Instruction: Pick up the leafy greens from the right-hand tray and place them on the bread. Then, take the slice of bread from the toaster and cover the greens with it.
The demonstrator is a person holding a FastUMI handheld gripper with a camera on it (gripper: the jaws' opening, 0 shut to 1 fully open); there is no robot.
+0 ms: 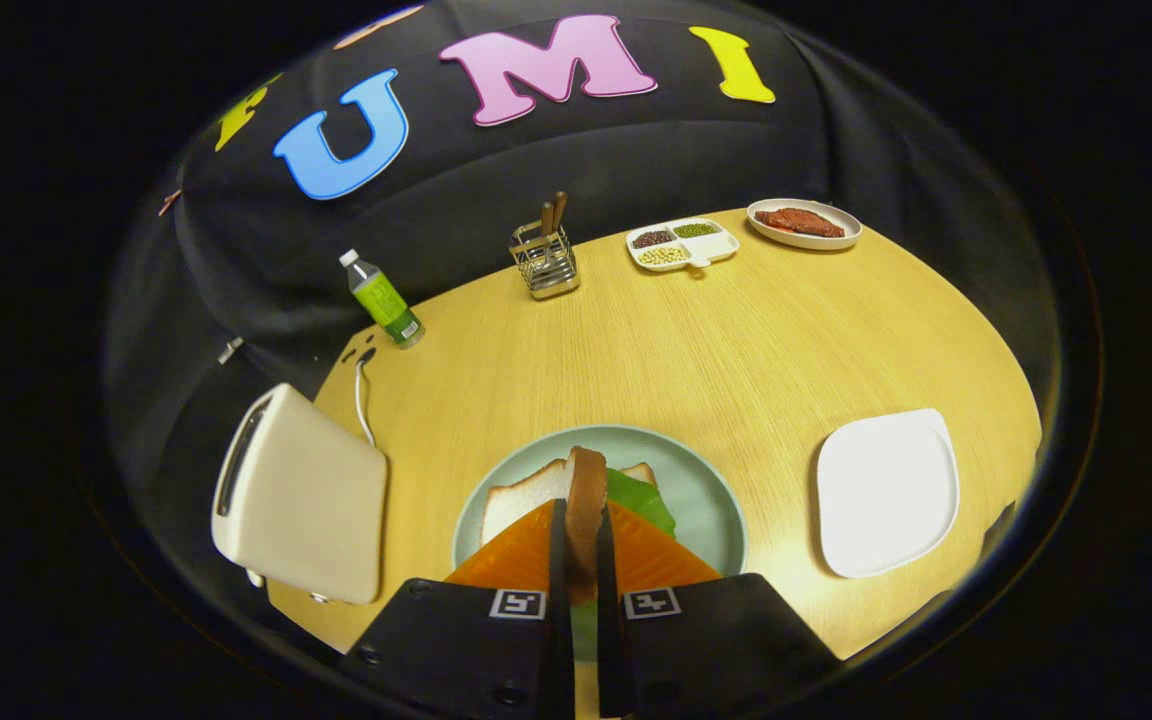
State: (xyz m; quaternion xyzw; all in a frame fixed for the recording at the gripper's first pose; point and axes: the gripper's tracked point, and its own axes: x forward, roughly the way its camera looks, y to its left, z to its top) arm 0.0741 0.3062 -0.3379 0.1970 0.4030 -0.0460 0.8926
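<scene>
Brown-crusted bread slice (585, 505), pinched edge-on in the hand-held gripper (584, 560), hung above greens (642, 498); lowering flat seemed next.

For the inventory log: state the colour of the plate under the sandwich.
Pale blue-green plate, clearest in the gripper view, beneath the bread slice the gripper holds.

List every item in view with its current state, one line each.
gripper: shut on the bread slice, above the round plate.
bread slice: held edge-on between the fingers.
bottom bread: flat on the round plate, greens on it.
leafy greens: lying on the bottom bread.
round plate: holds the sandwich.
toaster: slot looks empty.
square white tray: empty.
bottle: upright, capped.
</scene>
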